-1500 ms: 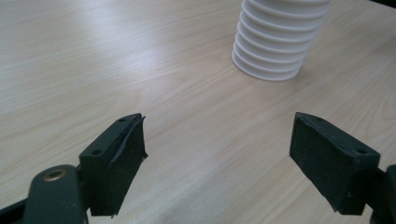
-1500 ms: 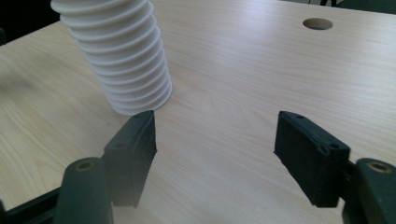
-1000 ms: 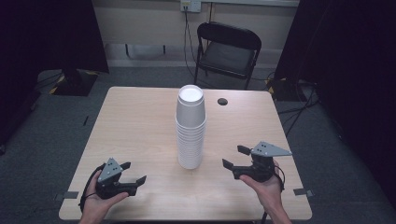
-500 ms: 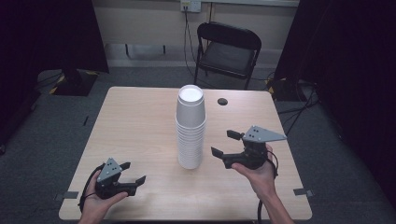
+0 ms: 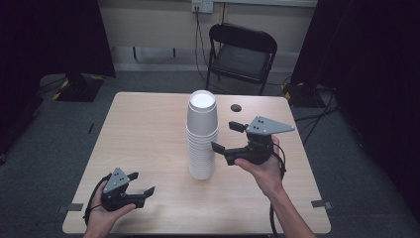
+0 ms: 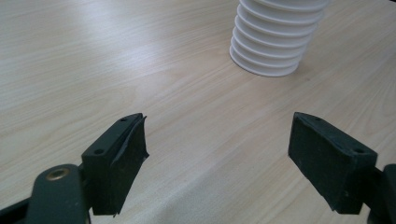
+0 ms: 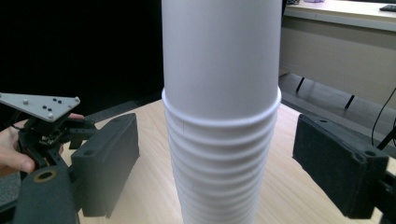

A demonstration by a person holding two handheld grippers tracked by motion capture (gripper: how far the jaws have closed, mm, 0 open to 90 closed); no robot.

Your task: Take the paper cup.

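Note:
A tall stack of white paper cups (image 5: 202, 134) stands upside down near the middle of the wooden table (image 5: 143, 124). My right gripper (image 5: 224, 136) is held above the table just right of the stack, at its upper rims, pointing at it. Its jaws have just been opening. In the right gripper view the cup stack (image 7: 219, 93) rises between the two pads (image 7: 107, 163), and neither pad touches it. My left gripper (image 5: 142, 182) rests low near the front left edge, open and empty. The left gripper view has the stack's base (image 6: 275, 42) farther off, beyond my left gripper (image 6: 217, 154).
A small black disc (image 5: 236, 107) lies on the table behind the stack. A black folding chair (image 5: 241, 54) stands past the far edge. The left hand's gripper (image 7: 46, 121) appears at the left of the right gripper view. Dark curtains hang on both sides.
The right gripper has risen and moved left, up to the stack, and its jaws stand wider apart. The left gripper and the cups have not moved.

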